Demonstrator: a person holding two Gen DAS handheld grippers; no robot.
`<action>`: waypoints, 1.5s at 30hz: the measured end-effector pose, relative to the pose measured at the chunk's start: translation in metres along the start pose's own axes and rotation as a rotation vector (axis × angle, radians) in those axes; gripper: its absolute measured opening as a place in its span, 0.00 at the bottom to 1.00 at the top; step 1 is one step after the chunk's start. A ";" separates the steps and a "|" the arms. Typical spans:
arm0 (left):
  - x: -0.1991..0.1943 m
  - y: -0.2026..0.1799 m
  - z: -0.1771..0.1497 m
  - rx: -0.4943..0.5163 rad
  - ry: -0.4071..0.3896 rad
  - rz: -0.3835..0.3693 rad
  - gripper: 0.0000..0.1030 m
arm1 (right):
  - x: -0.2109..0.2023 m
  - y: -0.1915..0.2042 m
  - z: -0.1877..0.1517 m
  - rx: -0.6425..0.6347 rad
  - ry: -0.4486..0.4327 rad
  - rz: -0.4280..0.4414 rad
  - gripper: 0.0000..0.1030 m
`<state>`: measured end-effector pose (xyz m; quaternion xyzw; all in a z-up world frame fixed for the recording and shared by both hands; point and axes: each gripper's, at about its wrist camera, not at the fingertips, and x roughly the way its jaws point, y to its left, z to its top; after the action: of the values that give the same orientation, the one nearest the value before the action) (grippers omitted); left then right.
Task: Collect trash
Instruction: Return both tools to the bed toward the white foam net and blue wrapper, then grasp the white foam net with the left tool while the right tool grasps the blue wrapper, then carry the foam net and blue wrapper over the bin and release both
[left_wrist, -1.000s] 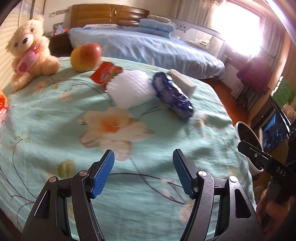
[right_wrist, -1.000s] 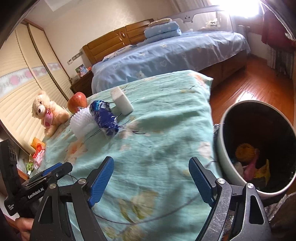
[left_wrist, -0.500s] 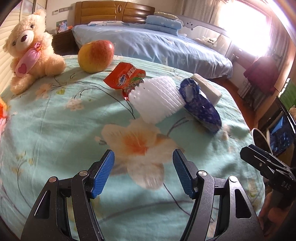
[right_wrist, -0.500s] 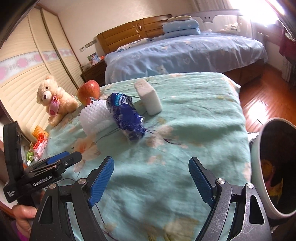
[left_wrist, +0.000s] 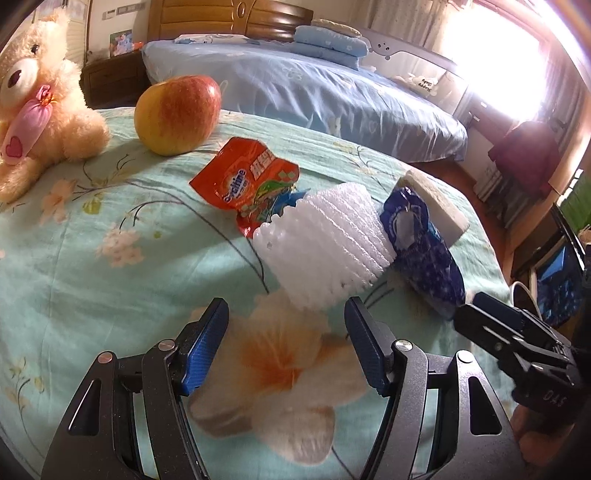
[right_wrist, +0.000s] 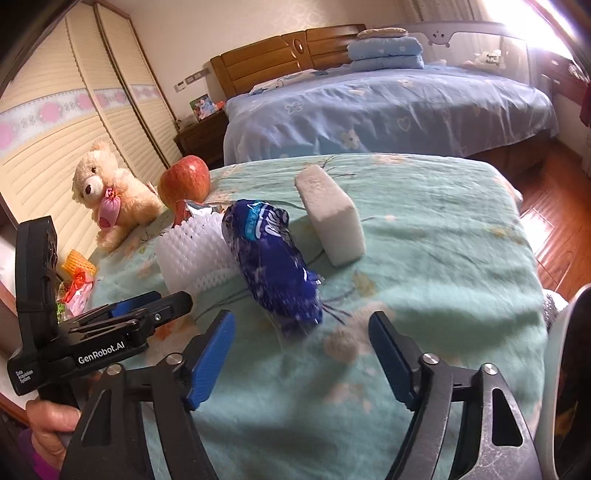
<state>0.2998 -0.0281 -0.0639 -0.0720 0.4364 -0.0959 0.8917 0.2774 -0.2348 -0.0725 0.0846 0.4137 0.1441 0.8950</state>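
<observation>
From my left wrist camera, my left gripper (left_wrist: 286, 341) is spread wide and empty. The white ribbed foam fruit net (left_wrist: 325, 251) lies just beyond my fingertips, nearly between them. The crumpled red snack wrapper (left_wrist: 245, 182) sits behind it to the left, and the dark blue foil packet (left_wrist: 424, 251) touches the net's right side. None of these is picked up yet.

From my right wrist camera, my right gripper (right_wrist: 301, 354) is also wide and empty. The blue packet lies just ahead between my fingers, with the net on its left. The rim of the white trash bin (right_wrist: 557, 354) shows at my far right; I can't tell its contents. I judge at least three pieces remain.
</observation>
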 end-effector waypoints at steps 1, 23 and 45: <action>0.001 0.000 0.001 0.001 0.000 -0.008 0.54 | 0.004 0.001 0.002 -0.003 0.005 0.002 0.68; -0.026 0.000 -0.014 -0.025 -0.016 -0.086 0.12 | -0.031 0.001 -0.028 0.036 -0.007 0.025 0.27; 0.008 -0.022 0.020 -0.023 -0.048 -0.015 0.24 | -0.068 -0.032 -0.054 0.137 -0.054 -0.018 0.27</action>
<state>0.3176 -0.0502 -0.0533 -0.0878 0.4152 -0.0959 0.9004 0.2004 -0.2852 -0.0669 0.1459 0.3989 0.1050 0.8992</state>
